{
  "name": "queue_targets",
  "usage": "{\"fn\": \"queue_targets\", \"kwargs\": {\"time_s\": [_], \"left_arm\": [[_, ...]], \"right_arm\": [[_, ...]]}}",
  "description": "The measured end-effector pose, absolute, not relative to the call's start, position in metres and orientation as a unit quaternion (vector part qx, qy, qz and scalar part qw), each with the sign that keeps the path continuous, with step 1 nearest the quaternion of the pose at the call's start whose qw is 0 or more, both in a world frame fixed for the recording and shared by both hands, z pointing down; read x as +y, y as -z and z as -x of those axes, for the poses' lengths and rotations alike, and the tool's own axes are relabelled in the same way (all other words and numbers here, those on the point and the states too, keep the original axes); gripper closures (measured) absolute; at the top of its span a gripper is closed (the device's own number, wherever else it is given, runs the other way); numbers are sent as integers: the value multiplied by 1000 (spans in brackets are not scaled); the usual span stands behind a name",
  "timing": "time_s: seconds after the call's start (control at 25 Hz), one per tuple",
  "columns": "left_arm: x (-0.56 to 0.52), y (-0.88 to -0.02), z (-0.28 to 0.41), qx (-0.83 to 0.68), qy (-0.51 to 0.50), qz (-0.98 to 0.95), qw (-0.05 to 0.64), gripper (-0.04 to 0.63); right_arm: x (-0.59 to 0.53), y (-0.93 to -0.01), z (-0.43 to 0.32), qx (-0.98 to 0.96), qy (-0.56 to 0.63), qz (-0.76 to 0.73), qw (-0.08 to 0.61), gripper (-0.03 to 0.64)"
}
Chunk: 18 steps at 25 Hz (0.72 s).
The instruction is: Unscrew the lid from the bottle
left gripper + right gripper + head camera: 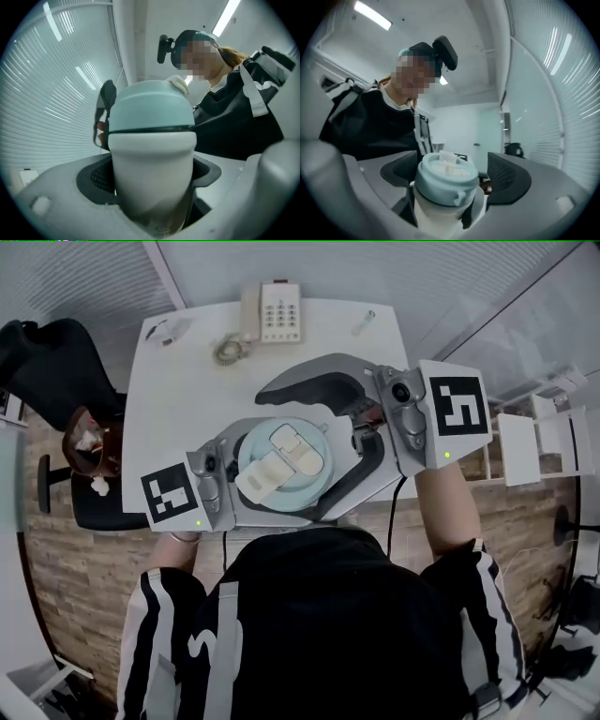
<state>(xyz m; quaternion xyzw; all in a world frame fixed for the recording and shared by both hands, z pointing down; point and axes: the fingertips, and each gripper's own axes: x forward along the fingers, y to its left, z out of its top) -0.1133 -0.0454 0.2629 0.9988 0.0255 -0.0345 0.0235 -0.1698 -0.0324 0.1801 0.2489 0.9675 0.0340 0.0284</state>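
A white bottle (152, 164) with a pale blue lid (281, 463) is held up in the air over the table's near edge, seen from above in the head view. My left gripper (152, 187) is shut on the bottle's white body below the lid, with both pads pressed against it. My right gripper (450, 176) comes in from the right at lid height (446, 180). It is open: its dark pads (506, 178) stand on either side of the lid with a gap on each side. A cream flip cap sits on top of the lid.
A white table (187, 399) lies below, with a desk phone (272, 312) and its coiled cord at the far edge and small items beside them. A black chair (56, 362) stands to the left, a white rack (539, 446) to the right.
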Motion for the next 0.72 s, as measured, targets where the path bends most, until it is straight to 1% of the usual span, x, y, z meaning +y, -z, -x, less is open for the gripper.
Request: {"fn": "queue_targets", "kwargs": {"time_s": [0.08, 0.16, 0.24, 0.32, 0.52, 0.64, 0.72], "left_arm": [[-70, -262, 124, -40, 34, -999, 7, 158], [-99, -264, 134, -117, 23, -993, -12, 158], [-126, -267, 140, -188, 14, -982, -18, 158], [-146, -272, 144, -236, 1, -971, -22, 158], [-168, -283, 142, -317, -20, -947, -55, 159], [-174, -285, 129, -350, -19, -935, -59, 158], [-175, -287, 120, -355, -17, -933, -52, 158]], "right_arm": [[-56, -171, 172, 989, -40, -132, 49, 160], [-81, -171, 171, 998, -40, -7, 51, 160], [-102, -181, 168, 993, -51, 104, 20, 161], [-118, -188, 166, 981, -69, 184, -5, 161], [-135, -200, 172, 960, -40, 277, 17, 164], [-147, -210, 175, 949, -64, 307, -10, 156], [-151, -216, 169, 950, -56, 305, -28, 152]]}}
